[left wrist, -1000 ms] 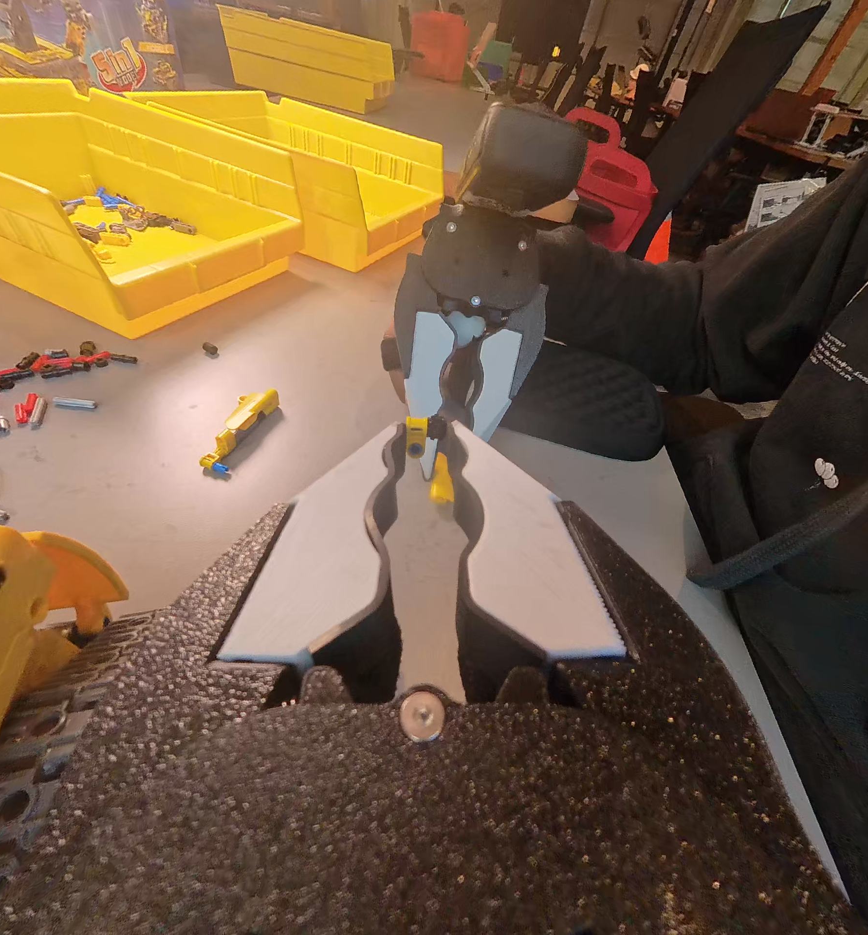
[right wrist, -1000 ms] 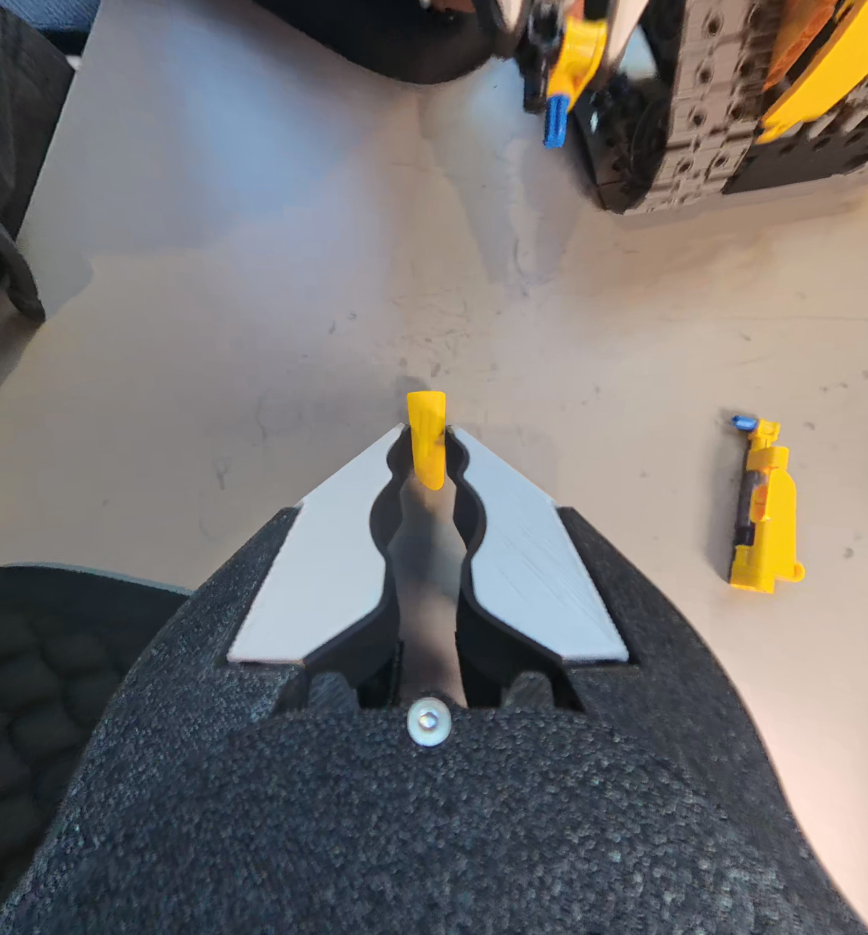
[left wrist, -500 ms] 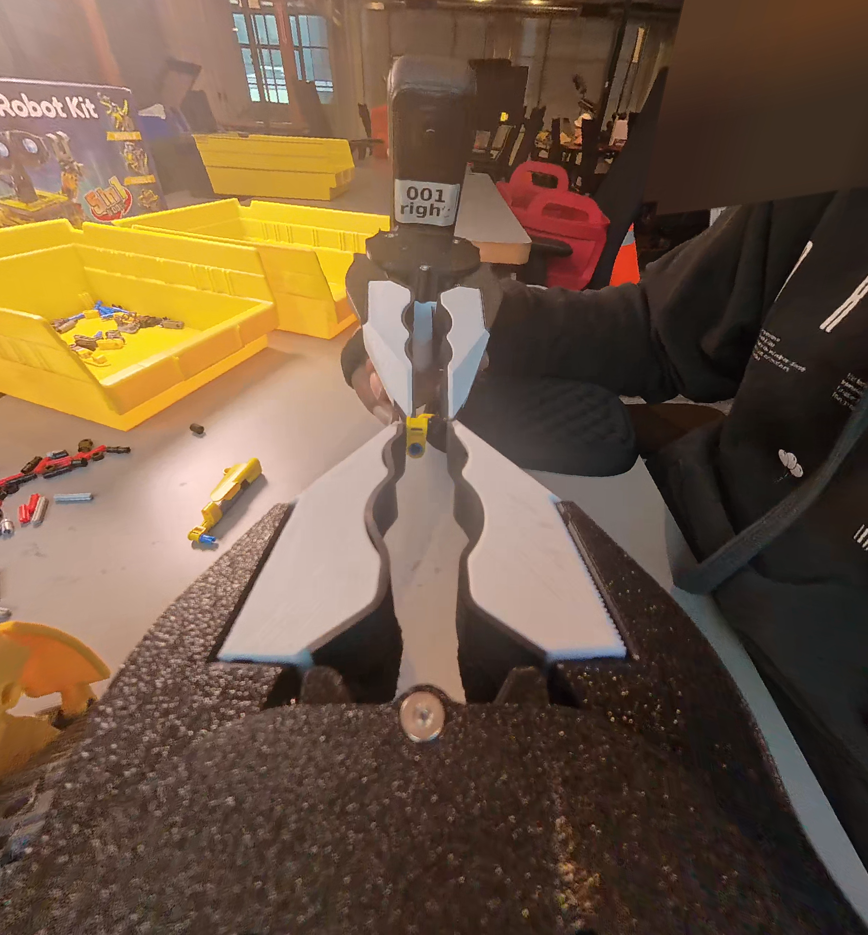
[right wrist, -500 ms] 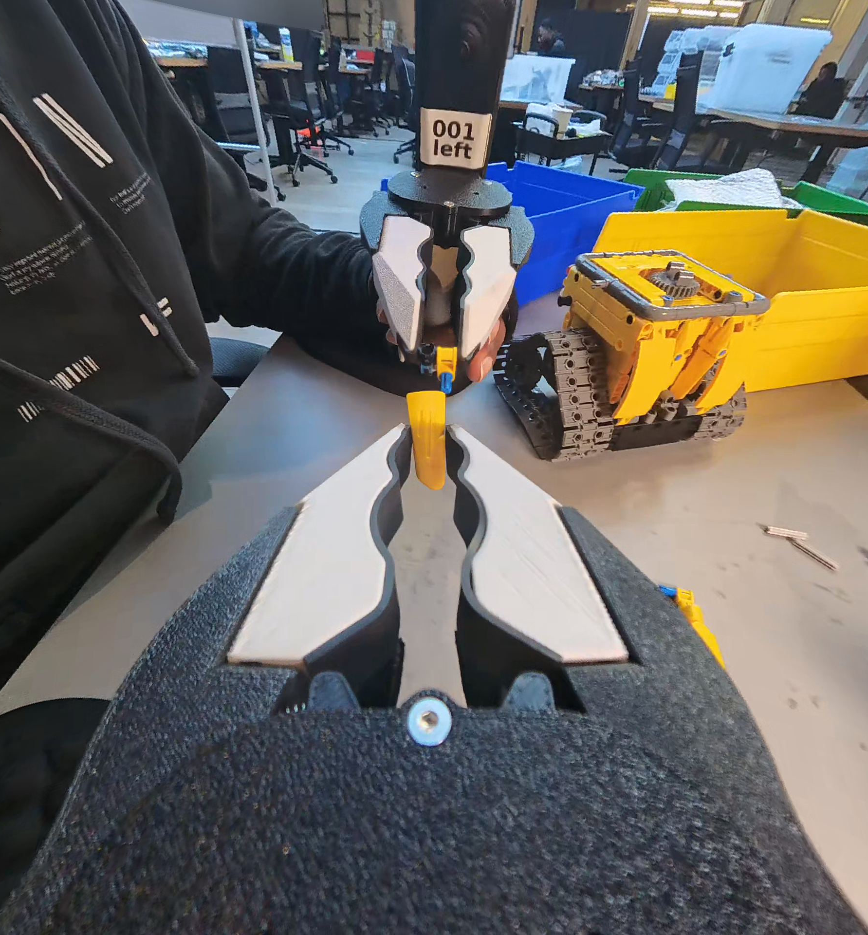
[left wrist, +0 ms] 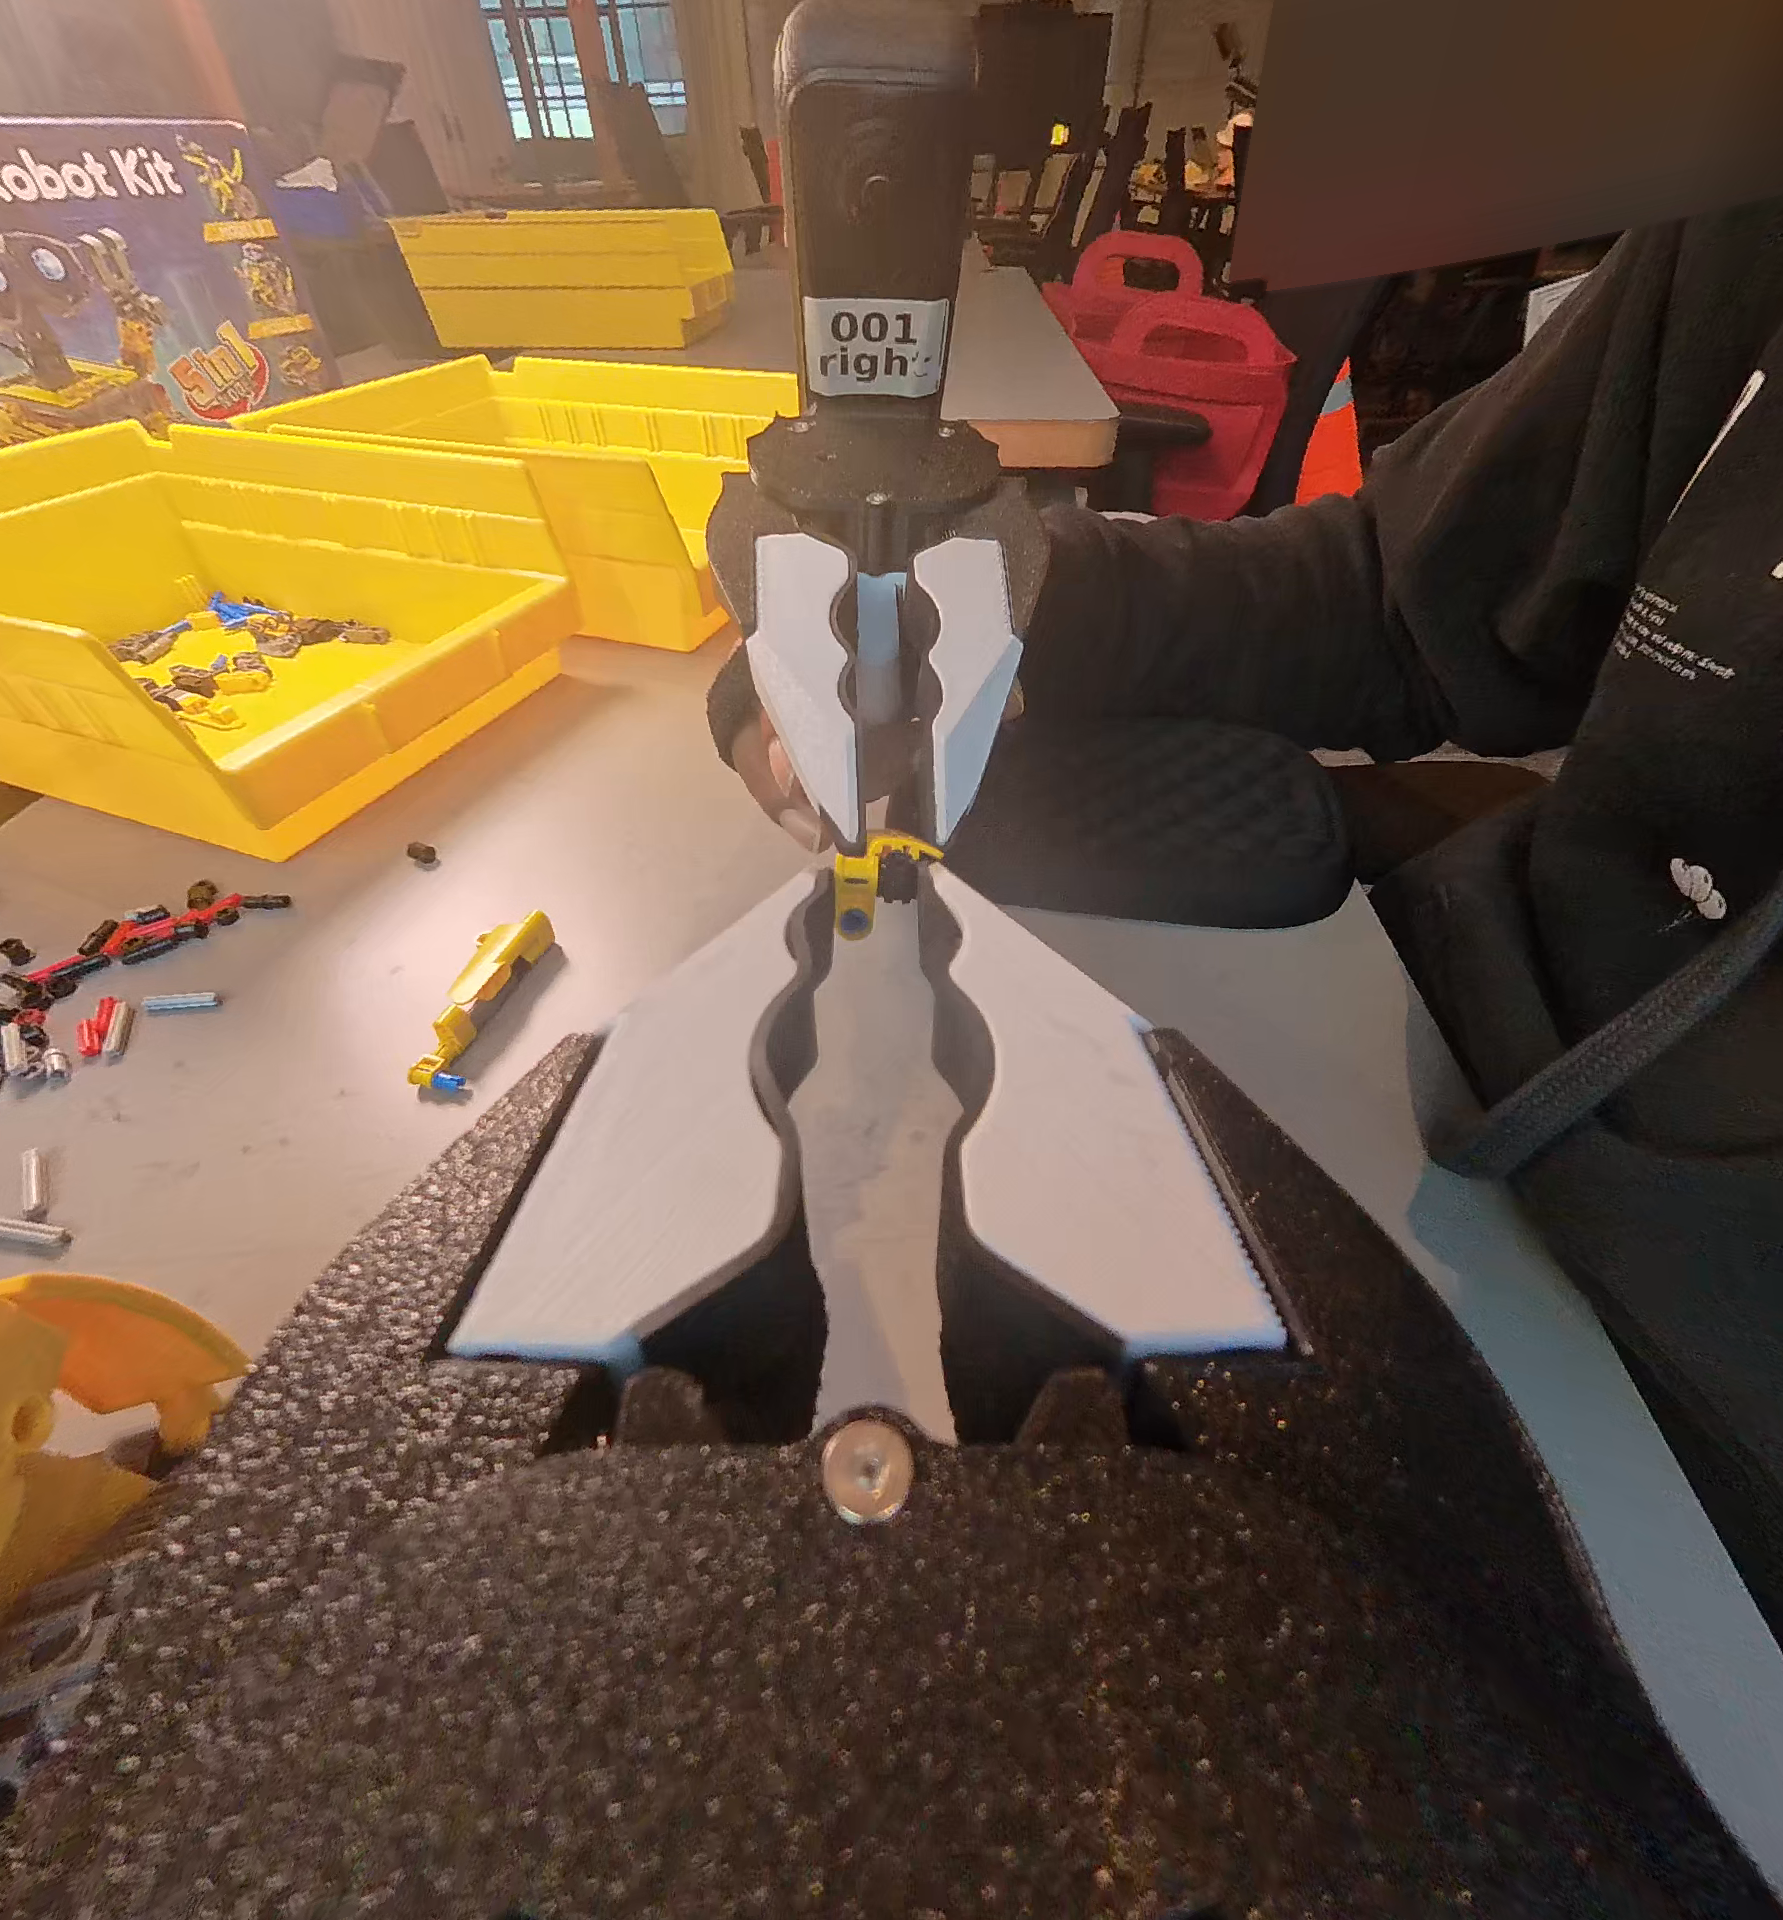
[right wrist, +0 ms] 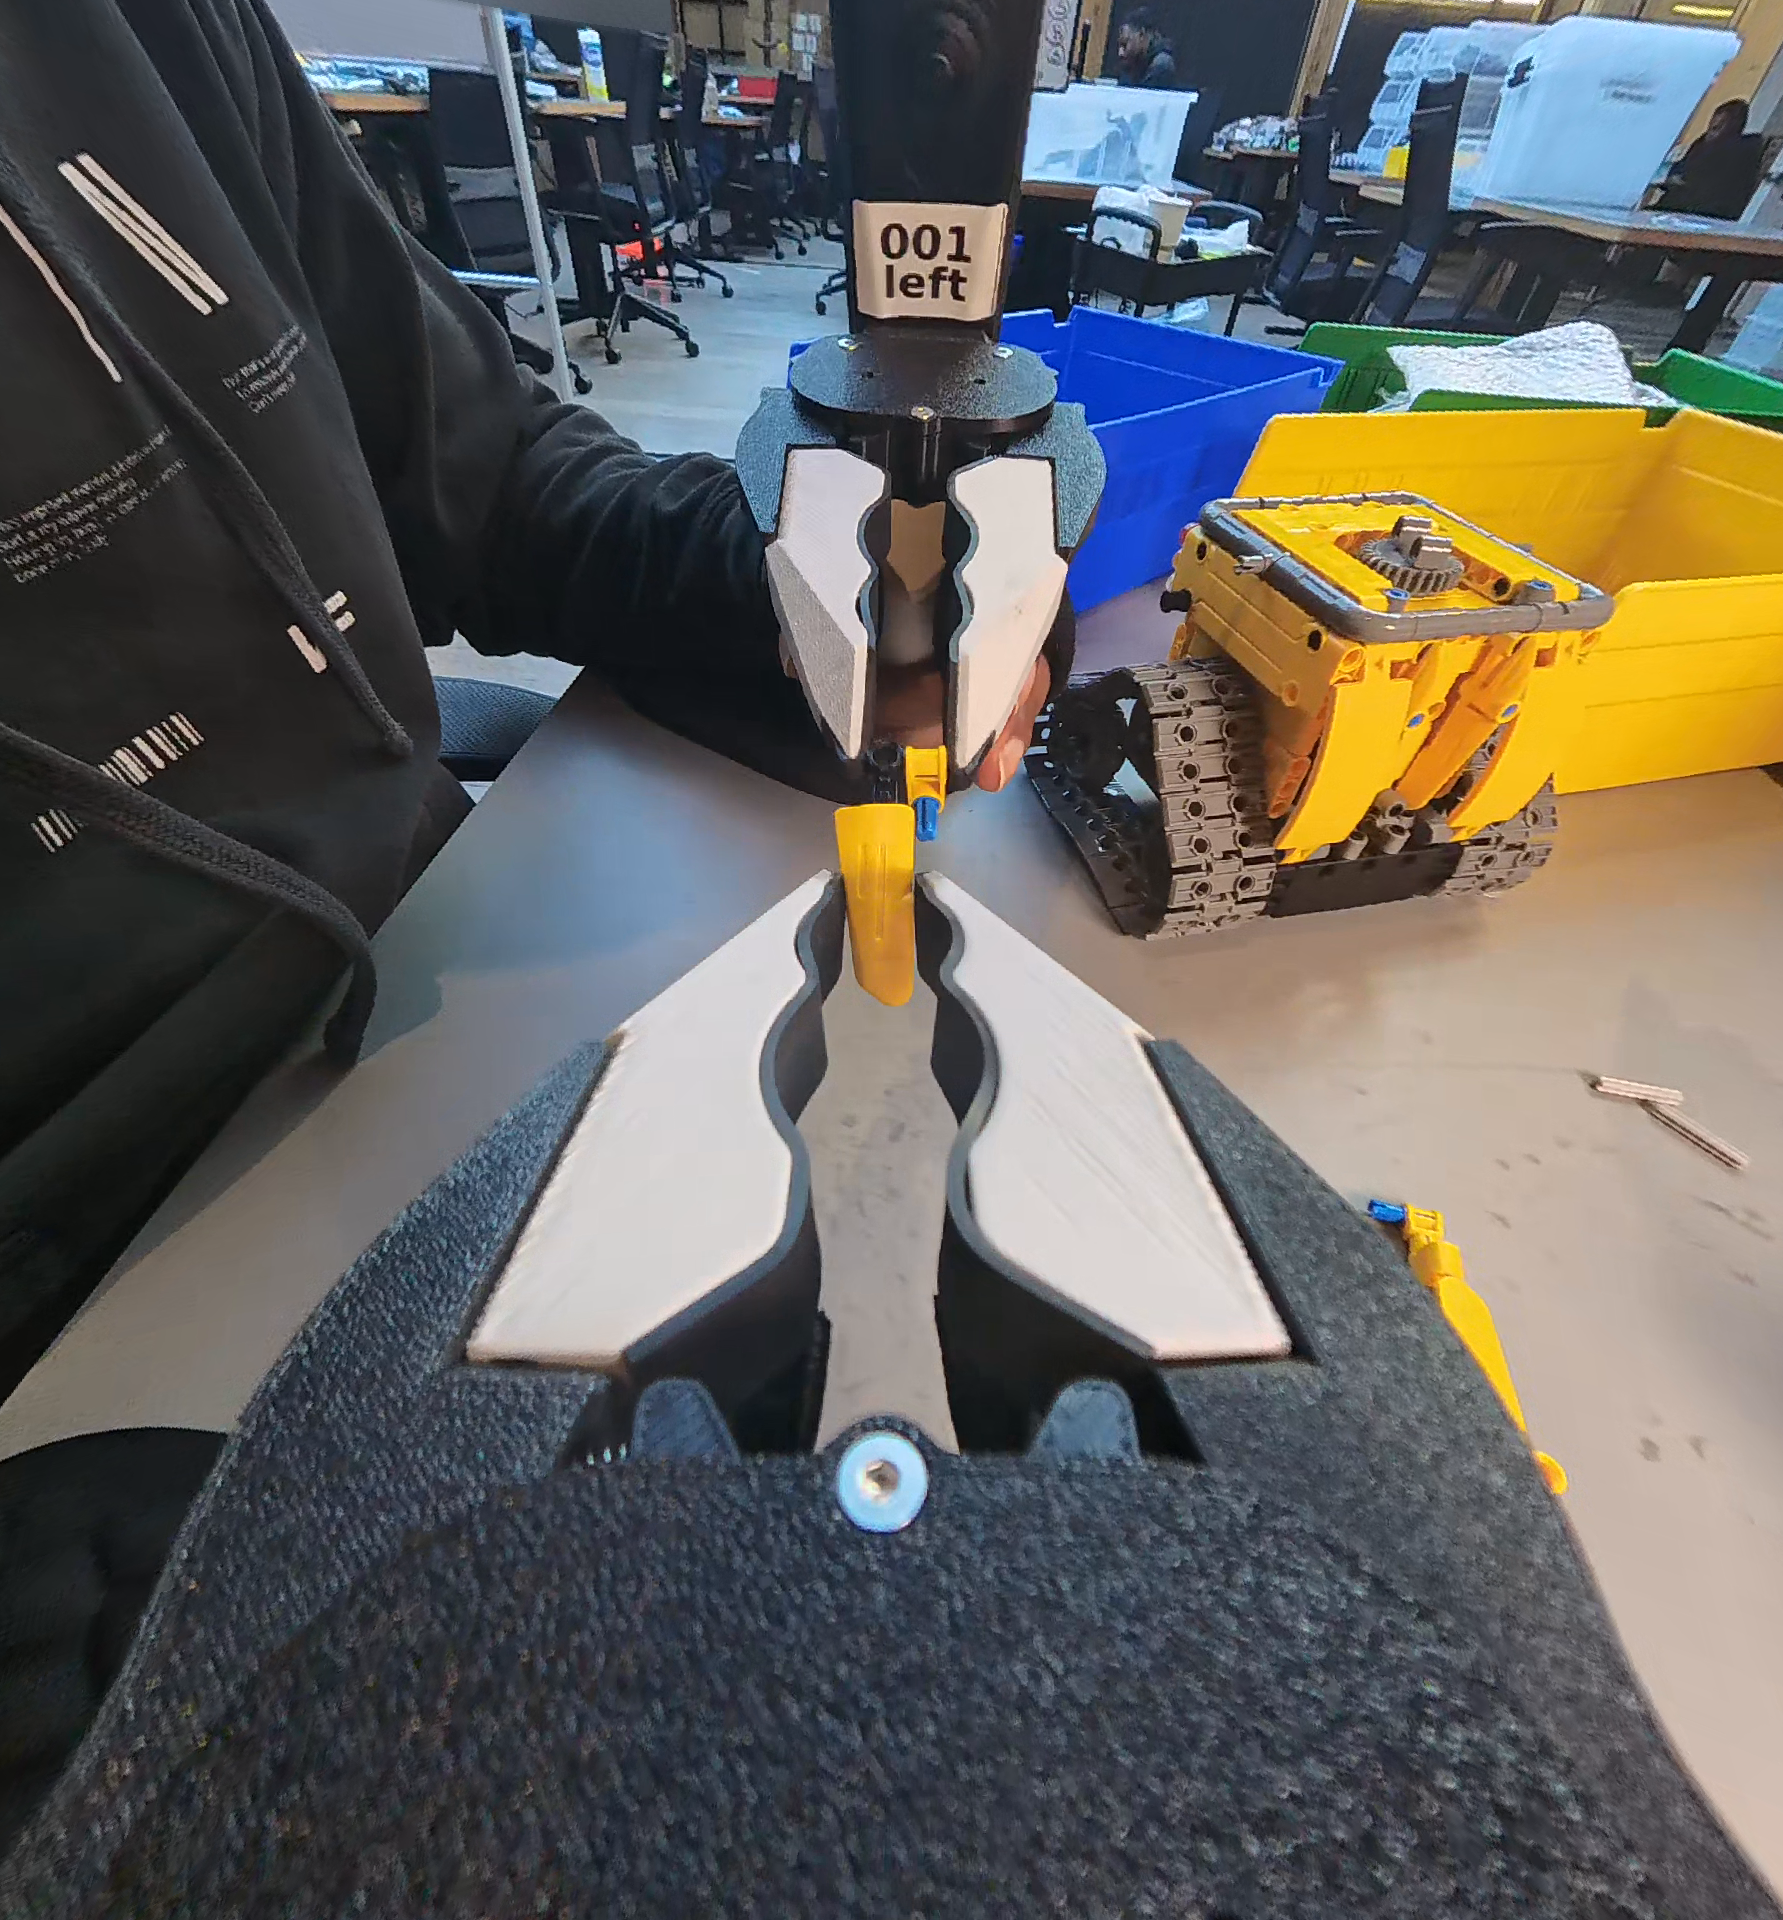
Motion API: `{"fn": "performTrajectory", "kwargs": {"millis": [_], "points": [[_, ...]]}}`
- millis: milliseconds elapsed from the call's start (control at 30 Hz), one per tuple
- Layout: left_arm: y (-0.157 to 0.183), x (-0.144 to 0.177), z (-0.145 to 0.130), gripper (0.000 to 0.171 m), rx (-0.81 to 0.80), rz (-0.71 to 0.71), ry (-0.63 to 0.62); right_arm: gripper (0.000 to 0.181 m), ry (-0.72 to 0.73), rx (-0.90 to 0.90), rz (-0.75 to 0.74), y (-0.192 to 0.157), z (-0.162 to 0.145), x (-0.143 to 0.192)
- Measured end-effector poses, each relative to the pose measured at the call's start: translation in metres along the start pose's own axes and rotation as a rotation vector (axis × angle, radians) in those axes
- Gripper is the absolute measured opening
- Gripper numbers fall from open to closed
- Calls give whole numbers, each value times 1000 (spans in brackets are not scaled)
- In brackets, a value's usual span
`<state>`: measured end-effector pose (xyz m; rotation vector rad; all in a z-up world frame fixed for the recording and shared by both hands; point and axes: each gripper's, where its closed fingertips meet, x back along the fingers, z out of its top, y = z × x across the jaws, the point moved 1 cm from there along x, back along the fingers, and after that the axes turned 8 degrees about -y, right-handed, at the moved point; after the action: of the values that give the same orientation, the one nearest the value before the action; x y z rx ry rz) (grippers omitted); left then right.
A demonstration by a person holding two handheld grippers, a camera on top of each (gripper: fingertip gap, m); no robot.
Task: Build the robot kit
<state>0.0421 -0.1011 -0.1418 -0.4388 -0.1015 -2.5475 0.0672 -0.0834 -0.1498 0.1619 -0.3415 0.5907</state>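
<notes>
Left wrist view puts the left tongs (left wrist: 871, 894) at frame centre, closed narrow on a small yellow connector piece (left wrist: 855, 896) with a black pin beside it. Directly opposite, tip to tip, the right tongs (left wrist: 887, 831) point down at it, a person's hand (left wrist: 762, 738) behind them. At the left of the frame a loose yellow part (left wrist: 482, 987) lies on the grey tabletop (left wrist: 596, 831), with scattered red, black and grey pins (left wrist: 45, 1018) farther left. A yellow bin (left wrist: 274, 769) holding small pieces fills the upper left, with more yellow bins and a printed kit box (left wrist: 87, 270) behind it.

Right wrist view shows the right tongs (right wrist: 879, 914) pinched on a curved yellow panel (right wrist: 874, 899), whose upper end meets the connector piece (right wrist: 918, 779) held by the left tongs (right wrist: 902, 764). A yellow tracked robot model (right wrist: 1365, 686) stands just right of that meeting point, in front of another yellow bin (right wrist: 1718, 623). A blue bin (right wrist: 1167, 416) sits behind. The person's black hooded top (right wrist: 139, 520) fills the left side. The loose yellow part (right wrist: 1458, 1309) shows at the right edge of the gripper body.
</notes>
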Motion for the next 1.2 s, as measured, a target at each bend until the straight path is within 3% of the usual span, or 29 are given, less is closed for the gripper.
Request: {"fn": "performTrajectory", "kwargs": {"millis": [1200], "points": [[2, -3, -10, 15, -143, 65, -80, 13, -33, -8, 13, -2, -6, -1]]}}
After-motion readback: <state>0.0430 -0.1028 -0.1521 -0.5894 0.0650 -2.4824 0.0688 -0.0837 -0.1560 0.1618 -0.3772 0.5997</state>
